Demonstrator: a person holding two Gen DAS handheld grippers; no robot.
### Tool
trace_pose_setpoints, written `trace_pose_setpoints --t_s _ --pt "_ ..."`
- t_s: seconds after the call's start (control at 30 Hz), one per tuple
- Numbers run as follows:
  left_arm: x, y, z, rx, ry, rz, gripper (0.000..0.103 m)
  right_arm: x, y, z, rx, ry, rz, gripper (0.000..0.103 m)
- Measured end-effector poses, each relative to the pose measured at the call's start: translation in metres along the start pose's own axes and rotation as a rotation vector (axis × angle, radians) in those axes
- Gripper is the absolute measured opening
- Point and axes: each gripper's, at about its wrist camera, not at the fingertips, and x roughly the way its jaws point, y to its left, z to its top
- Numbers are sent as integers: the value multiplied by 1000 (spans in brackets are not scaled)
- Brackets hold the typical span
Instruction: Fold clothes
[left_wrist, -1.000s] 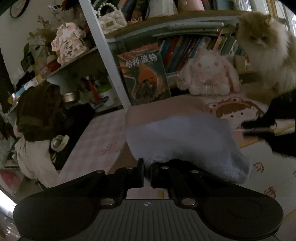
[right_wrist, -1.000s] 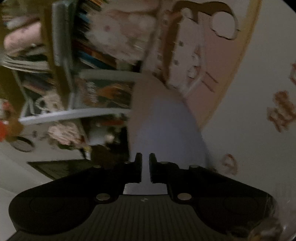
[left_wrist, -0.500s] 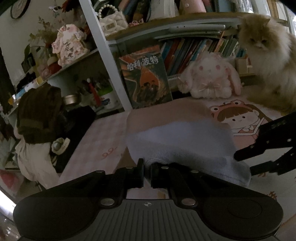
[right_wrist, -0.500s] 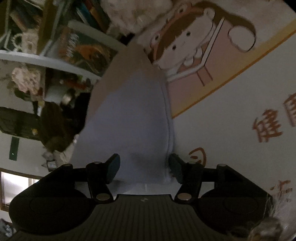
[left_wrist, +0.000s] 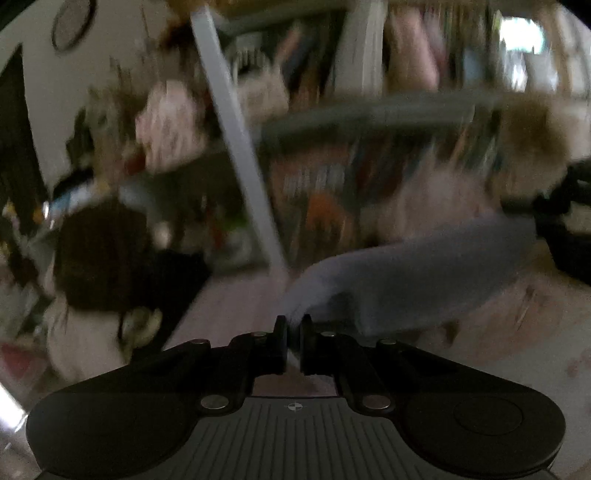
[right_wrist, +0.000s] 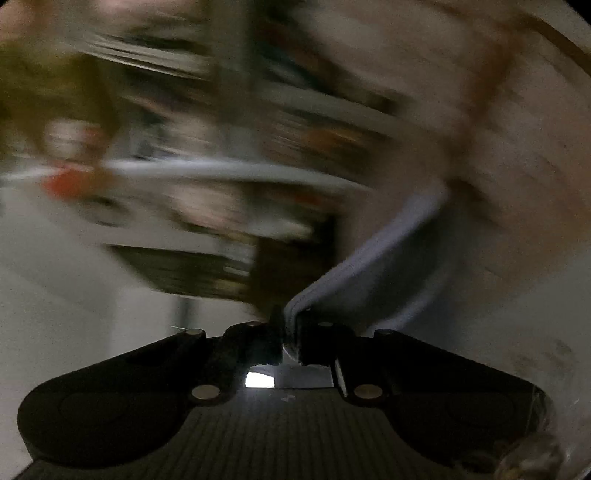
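Lived-in home room: crammed bookshelf (left_wrist: 369, 147) behind, wall clock (left_wrist: 72, 24), heaped clothes (left_wrist: 99, 266) at left, cat (left_wrist: 532, 136) by shelf. Both views heavily blurred.

Blurry bookshelf (left_wrist: 369, 122), white post (left_wrist: 240, 147), dark bundle (left_wrist: 107, 258) at left

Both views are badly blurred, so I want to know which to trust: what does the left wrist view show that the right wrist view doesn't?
Only the left wrist view shows the left gripper pinching one end of the pale blue garment, plus a white shelf post and a dark clothes pile.

Only the right wrist view shows the right gripper clamping the garment's stitched edge.

Both show the garment gripped between nearly closed fingers and blurred shelves.
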Motion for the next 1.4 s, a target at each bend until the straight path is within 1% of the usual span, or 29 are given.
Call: trace_pose_setpoints --t_s 0.07,0.1,0.23,0.3,0.33,0.37,0.43,0.47,0.53,0.57,0.63,0.7,0.77,0.8,0.87,0.93,0.97,1.03,1.07,1.1,1.13,1.17,1.23,1.27,1.33,1.4 --pt "-20 -4 25 4 -121 -59 4 -6 41 17 -76 -47 117 6" --pt "-31 -4 36 -13 -182 -110 4 -11 62 24 -102 -79 174 6" --pt "-77 5 76 -141 -422 -387 4 -36 143 47 -219 -212 419 6" --pt "-88 18 83 -224 -494 -547 4 -46 181 50 -308 -246 514 6" --pt "-93 24 86 -265 -524 -627 4 -48 195 51 -339 -252 542 6" --pt "-93 27 86 -286 -529 -683 4 -45 204 51 -370 -253 538 6" --pt "-85 28 81 -300 -501 -762 5 -37 219 50 -431 -253 500 6" --pt "-81 27 77 -294 -475 -768 5 -31 221 49 -453 -249 463 6" --pt "-57 23 57 -278 -356 -713 5 -4 209 48 -470 -227 320 6" --pt "-44 21 46 -272 -290 -683 5 12 196 48 -465 -210 243 6" --pt "-17 18 24 -259 -160 -622 5 47 153 48 -393 -168 78 6" --pt "17 21 -7 -264 -8 -536 5 79 111 43 -321 -118 -43 6" --pt "45 29 -42 -259 126 -431 4 109 76 34 -275 -58 -149 6" --pt "56 34 -57 -257 175 -390 4 125 63 27 -279 -23 -209 6" --pt "73 48 -75 -263 235 -335 4 152 45 13 -314 39 -304 6" --pt "87 61 -85 -266 288 -293 5 175 37 4 -356 76 -397 6" --pt "93 67 -89 -267 313 -273 5 179 32 -4 -377 86 -441 7" --pt "102 74 -93 -245 346 -238 7 184 25 -12 -377 98 -491 10" --pt "101 76 -93 -239 346 -225 10 185 23 -15 -374 103 -499 16" --pt "98 78 -90 -237 337 -215 10 185 24 -18 -380 112 -496 24" --pt "95 80 -88 -236 327 -205 12 183 28 -22 -402 118 -492 51" --pt "91 82 -86 -234 318 -195 13 180 33 -27 -432 120 -487 60" --pt "85 86 -82 -232 300 -175 19 171 42 -37 -491 130 -486 61" --pt "82 85 -79 -231 288 -174 20 165 44 -42 -519 140 -494 63" --pt "79 80 -73 -228 260 -193 24 152 47 -50 -573 162 -516 66" --pt "78 68 -68 -212 238 -223 27 131 44 -61 -636 190 -571 66"
